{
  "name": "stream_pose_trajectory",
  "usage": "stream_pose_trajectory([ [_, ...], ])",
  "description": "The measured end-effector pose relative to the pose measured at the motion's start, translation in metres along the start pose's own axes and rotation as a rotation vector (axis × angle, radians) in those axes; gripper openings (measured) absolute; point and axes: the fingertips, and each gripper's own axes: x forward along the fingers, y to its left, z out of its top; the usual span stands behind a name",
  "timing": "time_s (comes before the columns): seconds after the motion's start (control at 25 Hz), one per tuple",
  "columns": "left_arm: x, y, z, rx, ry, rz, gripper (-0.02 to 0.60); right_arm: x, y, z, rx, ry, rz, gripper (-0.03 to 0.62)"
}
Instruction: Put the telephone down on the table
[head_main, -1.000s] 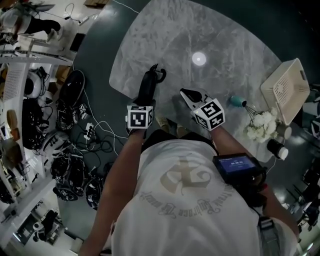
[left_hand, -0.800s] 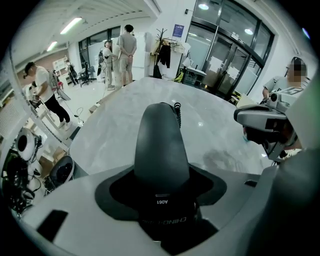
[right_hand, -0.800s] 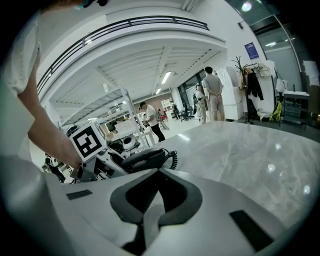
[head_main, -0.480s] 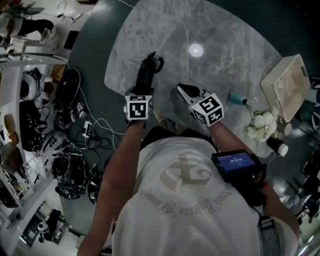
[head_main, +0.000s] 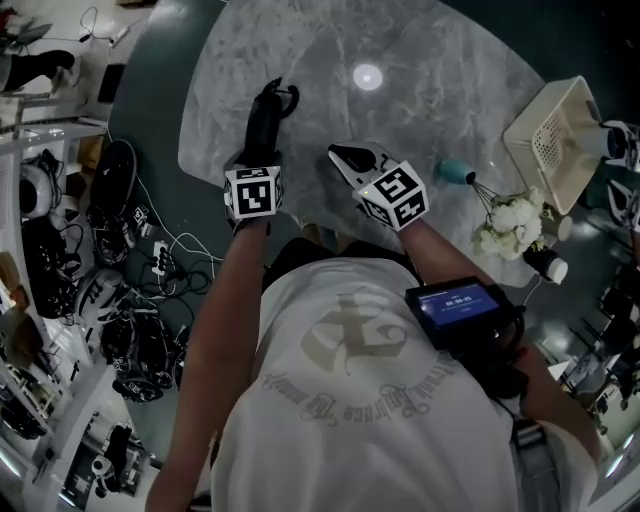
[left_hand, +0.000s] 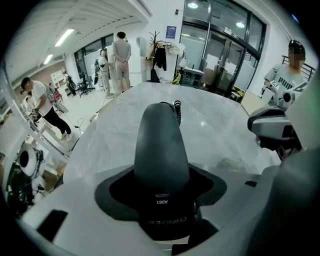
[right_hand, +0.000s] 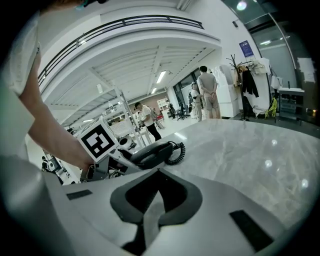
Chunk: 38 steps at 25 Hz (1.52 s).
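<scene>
Table (head_main: 440, 50): round, with a grey marbled top; a bright spot of lamp light (head_main: 367, 76) lies near its middle.
Telephone (head_main: 266, 112): a black handset, held over the near left part of the table top, just inside the edge. Its long body points away from the person towards the table's middle. Whether it touches the top I cannot tell.
Cord (head_main: 289, 95): black and coiled, hanging off the handset's far end, low over the table.
Left gripper (head_main: 258, 155): clamped on the handset's near end, with the body of the handset standing between the jaws in the left gripper view. It is tilted steeply down at the table.
Right gripper (head_main: 345, 157): over the near edge of the table, to the right of the handset and apart from it. Its jaws are drawn together with nothing between them, and it points low across the top.
Basket (head_main: 552, 140): cream with a perforated wall, at the table's right edge.
Flowers (head_main: 505, 222): a white bunch at the near right edge of the table, just below the basket.
Teal-handled tool (head_main: 455, 172): lying on the table between the right gripper and the flowers.
Cables (head_main: 165, 260): a tangle on the floor off the table's left side, among dark gear.
People (left_hand: 119, 52): standing well beyond the table's far side, seen in the left gripper view.
</scene>
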Motion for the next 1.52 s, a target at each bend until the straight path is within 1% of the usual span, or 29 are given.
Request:
stream_pose_trajectory([
  [0.36,0.005,-0.001,-0.006,0.035,0.003,0.025,0.284,-0.001,0.002,-0.002,0.007,0.006,0.004,0.015],
  [0.64,0.009,0.001,-0.010,0.019,0.016,0.031,0.284,-0.001,-0.002,-0.002,0.016,0.002,-0.002,0.017],
  [1.0,0.011,-0.002,-0.012,0.041,0.037,0.035,0.288,-0.003,-0.007,-0.003,0.028,-0.003,-0.005,0.015],
  [1.2,0.003,0.005,-0.013,0.008,0.031,0.024,0.316,-0.002,-0.003,0.005,0.025,-0.007,-0.002,0.015],
  [1.32,-0.010,-0.003,-0.007,0.010,0.014,0.006,0.330,-0.015,-0.002,0.009,0.024,-0.008,-0.001,0.015],
  [1.52,-0.010,-0.008,-0.010,0.011,0.017,-0.011,0.356,-0.014,-0.005,-0.001,0.027,-0.009,0.014,0.015],
])
